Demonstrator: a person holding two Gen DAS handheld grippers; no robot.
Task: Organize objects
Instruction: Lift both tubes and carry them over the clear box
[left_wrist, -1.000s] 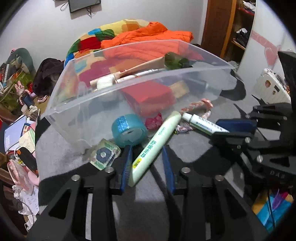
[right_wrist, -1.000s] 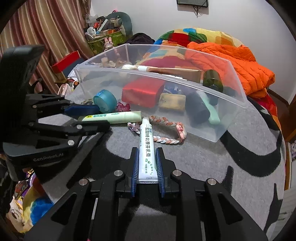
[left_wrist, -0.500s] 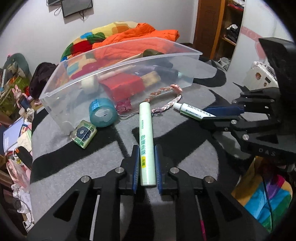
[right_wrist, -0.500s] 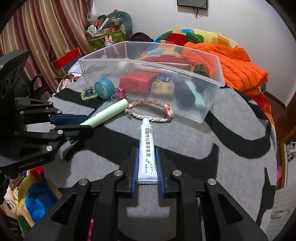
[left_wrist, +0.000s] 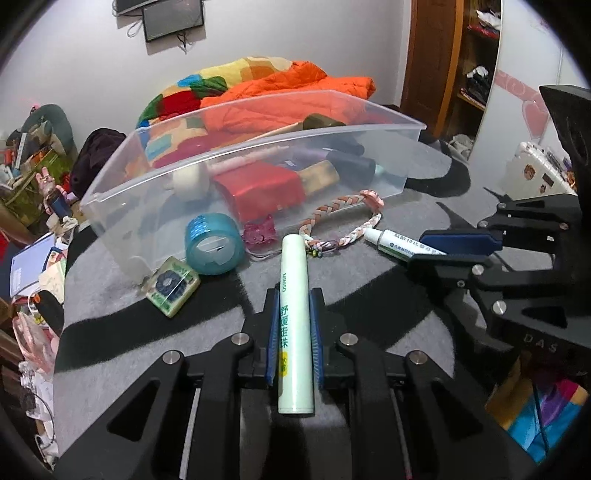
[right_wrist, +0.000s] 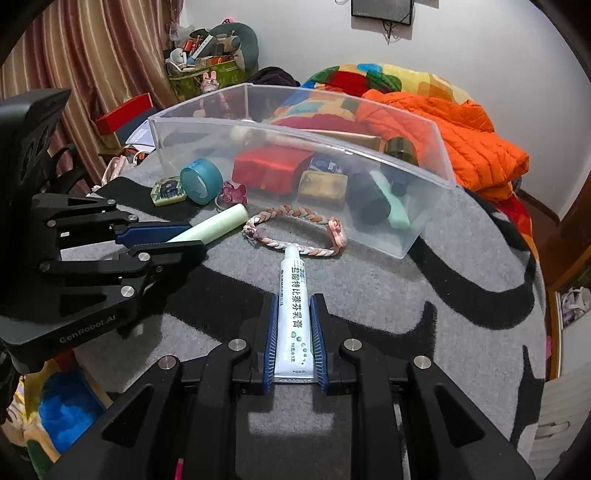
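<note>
On the grey-and-black counter, going left to right in the left wrist view: a small green packet, a teal tape roll, a pink trinket and a braided cord lie before the clear bin. The left gripper is clamped on a pale green tube. Only the right wrist view shows the right gripper pressed on the white ointment tube, and the bin's mint bottle.
</note>
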